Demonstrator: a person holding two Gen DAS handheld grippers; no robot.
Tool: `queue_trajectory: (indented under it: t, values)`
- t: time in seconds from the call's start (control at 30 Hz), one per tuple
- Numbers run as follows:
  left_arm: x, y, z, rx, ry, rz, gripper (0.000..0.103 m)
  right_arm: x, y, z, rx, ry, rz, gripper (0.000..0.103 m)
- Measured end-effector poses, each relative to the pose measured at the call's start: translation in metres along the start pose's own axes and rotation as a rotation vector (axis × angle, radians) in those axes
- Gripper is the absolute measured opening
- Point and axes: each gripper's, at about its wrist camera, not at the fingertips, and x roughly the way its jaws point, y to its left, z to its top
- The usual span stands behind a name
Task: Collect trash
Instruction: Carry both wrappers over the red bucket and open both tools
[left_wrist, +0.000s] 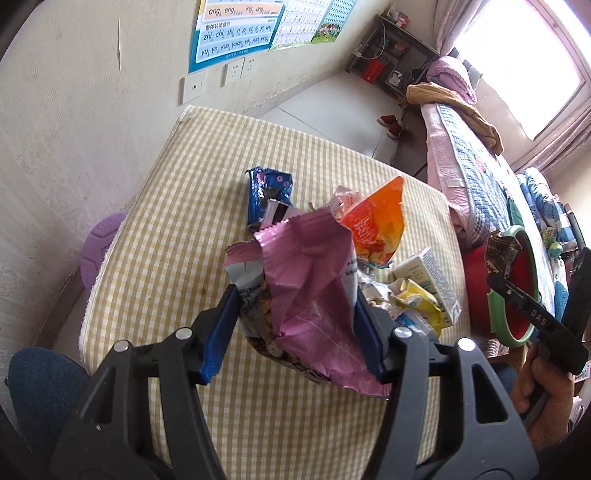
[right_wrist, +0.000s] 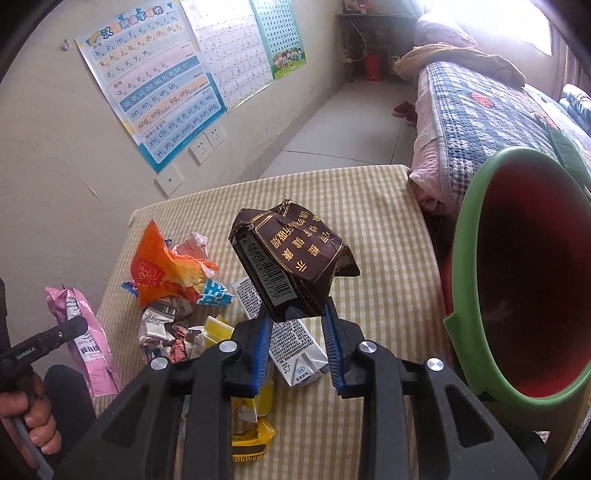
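My left gripper (left_wrist: 295, 295) is shut on a pink snack bag (left_wrist: 310, 280), held above the yellow checked table (left_wrist: 155, 229). That bag also shows at the left of the right wrist view as the pink snack bag (right_wrist: 86, 332). My right gripper (right_wrist: 297, 312) is shut on a crumpled dark brown packet (right_wrist: 295, 258) with gold print, lifted over the table. The same brown packet (left_wrist: 500, 254) hangs in front of the bin in the left wrist view. A red bin with a green rim (right_wrist: 532, 273) stands at the table's right edge, close beside the brown packet.
Trash lies on the table: an orange bag (right_wrist: 159, 269), a blue wrapper (left_wrist: 267, 195), white cartons (right_wrist: 295, 354), yellow wrappers (right_wrist: 255, 439) and several small crumpled papers. A bed with a quilt (right_wrist: 491, 122) stands right, the postered wall (right_wrist: 155, 88) behind.
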Motion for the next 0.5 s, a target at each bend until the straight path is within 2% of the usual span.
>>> queue_trajectory:
  t: [0.23,0.5]
  values:
    - [-0.034,-0.033,0.009,0.059,-0.081,-0.056,0.057,-0.041,0.002,0.000,-0.006,-0.059,0.019,0.026]
    - [-0.049,-0.075,0.017,0.142,-0.108,-0.100,0.058,-0.072,-0.012,0.002,0.006,-0.124,0.030,0.026]
